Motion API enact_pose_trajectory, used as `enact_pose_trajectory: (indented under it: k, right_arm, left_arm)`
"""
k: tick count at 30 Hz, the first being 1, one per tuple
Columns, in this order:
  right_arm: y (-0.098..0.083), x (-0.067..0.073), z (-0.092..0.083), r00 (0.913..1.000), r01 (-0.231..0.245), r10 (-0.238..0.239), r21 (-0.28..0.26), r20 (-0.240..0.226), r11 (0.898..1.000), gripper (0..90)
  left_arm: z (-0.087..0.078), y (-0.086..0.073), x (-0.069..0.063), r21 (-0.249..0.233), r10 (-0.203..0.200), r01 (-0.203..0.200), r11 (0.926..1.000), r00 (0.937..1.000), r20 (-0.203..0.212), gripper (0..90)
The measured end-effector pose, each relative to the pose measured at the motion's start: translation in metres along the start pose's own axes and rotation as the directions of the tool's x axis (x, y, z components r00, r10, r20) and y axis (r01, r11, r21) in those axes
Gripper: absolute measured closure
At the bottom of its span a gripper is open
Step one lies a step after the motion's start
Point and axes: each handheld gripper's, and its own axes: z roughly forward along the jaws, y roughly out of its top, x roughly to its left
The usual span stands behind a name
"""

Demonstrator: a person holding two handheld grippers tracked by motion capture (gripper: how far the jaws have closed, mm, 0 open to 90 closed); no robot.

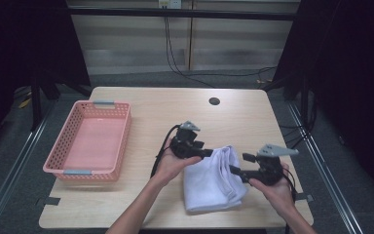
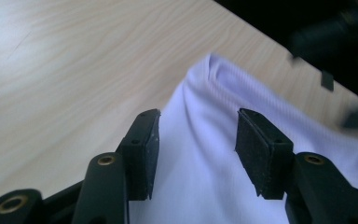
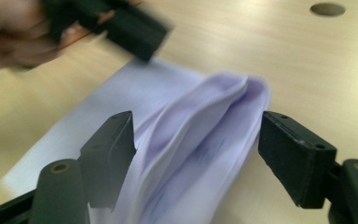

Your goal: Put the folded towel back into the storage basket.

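A folded white cloth (image 1: 213,179) lies on the table (image 1: 175,105) toward its 5 o'clock corner, well apart from the pink basket (image 1: 90,141) at 9 o'clock. The left tongs (image 1: 209,153) stand spread at the cloth's 11 o'clock edge, pinching nothing. The right tongs (image 1: 239,165) stand spread at its 3 o'clock fold, pads clear of the fabric.

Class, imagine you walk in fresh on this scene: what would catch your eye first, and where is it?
Most striking is the folded white cloth lying near the front edge of the wooden table, with the left claw and the right claw at either side of it, both with jaws apart. Next comes the pink basket, standing empty at the table's left.
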Motion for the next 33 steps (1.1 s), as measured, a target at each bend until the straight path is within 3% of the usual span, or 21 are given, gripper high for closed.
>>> enact_pose_trajectory:
  k: [5, 7, 9, 10, 12, 17, 20, 23, 25, 27, 28, 30, 32, 33]
  right_arm:
    - [0.032, -0.010, 0.049, 0.9996, 0.017, -0.018, 0.057, 0.023, 0.998, 20.1]
    - [0.035, -0.010, 0.066, 0.9973, 0.047, -0.053, 0.101, 0.051, 0.994, 20.8]
    - [0.031, -0.013, 0.078, 0.9963, 0.048, -0.058, 0.144, 0.064, 0.988, 24.7]
    - [0.026, -0.017, 0.080, 0.9953, 0.051, -0.063, 0.165, 0.073, 0.985, 25.2]
    - [0.015, -0.030, 0.080, 0.9980, 0.011, -0.023, 0.186, 0.060, 0.982, 27.9]
    - [-0.002, -0.048, 0.070, 0.9987, 0.005, -0.014, 0.194, 0.050, 0.981, 29.9]
    - [-0.004, -0.050, 0.071, 0.9996, 0.012, -0.016, 0.182, 0.022, 0.983, 26.9]
    - [0.000, -0.048, 0.076, 0.9994, 0.031, -0.028, 0.168, -0.020, 0.985, 22.5]
    - [0.002, -0.049, 0.081, 0.9985, 0.032, -0.024, 0.174, -0.050, 0.984, 20.2]
    - [0.002, -0.051, 0.088, 0.9974, 0.027, -0.013, 0.193, -0.071, 0.981, 19.1]
    - [0.001, -0.051, 0.090, 0.9965, 0.023, -0.006, 0.203, -0.084, 0.979, 19.6]
    - [-0.001, -0.051, 0.093, 0.9957, 0.023, -0.002, 0.226, -0.093, 0.974, 19.4]
    - [-0.003, -0.052, 0.093, 0.9920, 0.012, 0.018, 0.236, -0.125, 0.972, 20.9]
    - [-0.004, -0.053, 0.094, 0.9907, 0.008, 0.025, 0.242, -0.133, 0.970, 20.9]
  left_arm:
    - [-0.017, -0.044, -0.013, 0.048, 0.041, -0.041, 0.9980, 0.9991, -0.005, 48.1]
    - [-0.022, -0.054, -0.017, 0.066, 0.037, -0.037, 0.9971, 0.9993, 0.003, 46.8]
    - [-0.031, -0.061, -0.022, 0.083, 0.040, -0.039, 0.9958, 0.9992, -0.007, 43.8]
    - [-0.035, -0.065, -0.024, 0.088, 0.045, -0.045, 0.9951, 0.9990, 0.005, 43.1]
    - [-0.043, -0.075, -0.029, 0.088, 0.052, -0.051, 0.9948, 0.9986, -0.006, 41.5]
    - [-0.049, -0.095, -0.037, 0.126, 0.055, -0.056, 0.9904, 0.9984, 0.012, 33.9]
    - [-0.044, -0.107, -0.044, 0.146, 0.058, -0.062, 0.9874, 0.9978, 0.033, 28.7]
    - [-0.039, -0.111, -0.048, 0.160, 0.060, -0.062, 0.9851, 0.9981, 0.013, 23.8]
    - [-0.036, -0.110, -0.047, 0.159, 0.081, -0.082, 0.9838, 0.9966, 0.018, 22.9]
    - [-0.034, -0.108, -0.046, 0.154, 0.044, -0.048, 0.9869, 0.9986, 0.029, 20.0]
    - [-0.033, -0.108, -0.047, 0.148, 0.050, -0.054, 0.9874, 0.9982, 0.032, 21.1]
    - [-0.028, -0.108, -0.050, 0.175, 0.077, -0.087, 0.9807, 0.9951, 0.061, 21.7]
    - [-0.023, -0.109, -0.056, 0.199, 0.098, -0.101, 0.9747, 0.9949, 0.023, 21.3]
    - [-0.021, -0.110, -0.055, 0.199, 0.107, -0.115, 0.9732, 0.9930, 0.050, 21.1]
